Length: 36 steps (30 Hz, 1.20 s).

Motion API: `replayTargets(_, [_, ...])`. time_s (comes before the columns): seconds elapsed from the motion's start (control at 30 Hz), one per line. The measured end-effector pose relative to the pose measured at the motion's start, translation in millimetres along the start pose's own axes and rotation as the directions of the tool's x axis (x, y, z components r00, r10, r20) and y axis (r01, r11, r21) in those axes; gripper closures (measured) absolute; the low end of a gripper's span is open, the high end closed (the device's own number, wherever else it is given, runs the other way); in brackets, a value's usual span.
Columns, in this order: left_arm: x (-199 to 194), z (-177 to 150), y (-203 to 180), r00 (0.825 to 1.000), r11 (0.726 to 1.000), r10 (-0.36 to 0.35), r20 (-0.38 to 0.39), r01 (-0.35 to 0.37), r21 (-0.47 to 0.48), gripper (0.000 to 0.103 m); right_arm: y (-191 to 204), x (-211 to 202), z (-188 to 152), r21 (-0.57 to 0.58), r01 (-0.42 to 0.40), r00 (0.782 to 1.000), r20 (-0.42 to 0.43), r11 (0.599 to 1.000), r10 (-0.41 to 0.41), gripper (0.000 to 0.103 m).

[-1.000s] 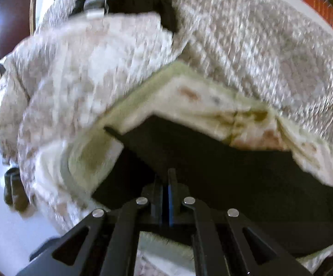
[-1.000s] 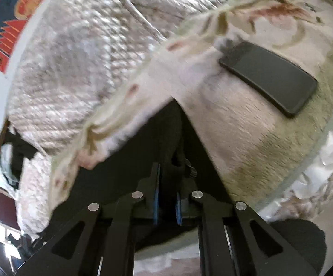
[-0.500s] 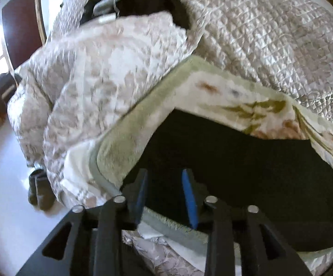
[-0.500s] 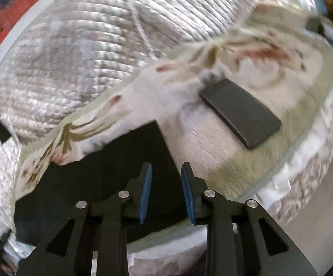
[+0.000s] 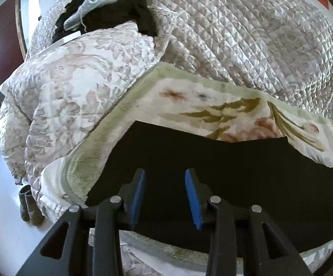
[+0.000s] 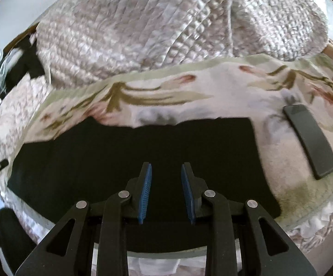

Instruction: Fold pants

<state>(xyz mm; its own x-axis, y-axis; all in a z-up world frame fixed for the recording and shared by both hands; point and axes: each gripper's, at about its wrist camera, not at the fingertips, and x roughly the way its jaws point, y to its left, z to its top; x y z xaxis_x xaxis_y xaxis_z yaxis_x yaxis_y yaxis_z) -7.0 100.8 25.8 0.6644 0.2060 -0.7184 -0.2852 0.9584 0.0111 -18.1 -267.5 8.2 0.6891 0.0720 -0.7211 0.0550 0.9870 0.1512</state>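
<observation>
1. A pair of dark socks [image 5: 29, 204] lies on the white floor at the far left, beside the bed.
2. A pile of dark clothes [image 5: 111, 11] sits at the far end of the bed, on the shiny quilt [image 5: 247, 41].
3. The black pants [image 5: 224, 170] lie flat on the flowery blanket [image 5: 189, 101], near the bed's front edge.
4. The left tongs [image 5: 165, 181] hang over the pants, blue pads apart, with nothing between them.
5. The right tongs [image 6: 166, 177] also hang over the pants [image 6: 120, 158], pads apart and holding nothing.
6. A dark phone [image 6: 310, 140] lies on the blanket, just right of the pants.
</observation>
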Motion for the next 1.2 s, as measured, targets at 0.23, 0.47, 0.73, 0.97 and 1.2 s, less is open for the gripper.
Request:
replayTargets(0.23, [16, -3, -11, 0.999, 0.999, -0.011, -0.049, 0.013, 0.031, 0.064, -12, 22, -9, 0.007, 0.042, 0.996, -0.082, 0.999, -0.041, 0.076])
replayTargets(0.47, [35, -1, -33, 0.995, 0.996, -0.044, -0.086, 0.051, 0.074, 0.064, -8, 27, 3, -0.023, 0.044, 0.997, -0.058, 0.999, -0.045, 0.076])
replayTargets(0.73, [55, 10, -51, 0.993, 0.99, -0.069, -0.1, 0.081, 0.112, 0.061, -4, 48, 18, -0.049, 0.052, 0.997, -0.054, 0.997, -0.055, 0.076])
replayTargets(0.97, [75, 15, -61, 0.991, 0.988, -0.08, -0.11, 0.094, 0.124, 0.059, -12, 64, 28, -0.048, 0.08, 0.995, -0.064, 0.996, -0.083, 0.076])
replayTargets(1.2, [93, 14, -62, 0.989, 0.985, -0.081, -0.12, 0.098, 0.144, 0.055, -23, 77, 31, -0.025, 0.093, 0.992, -0.078, 0.995, -0.095, 0.072])
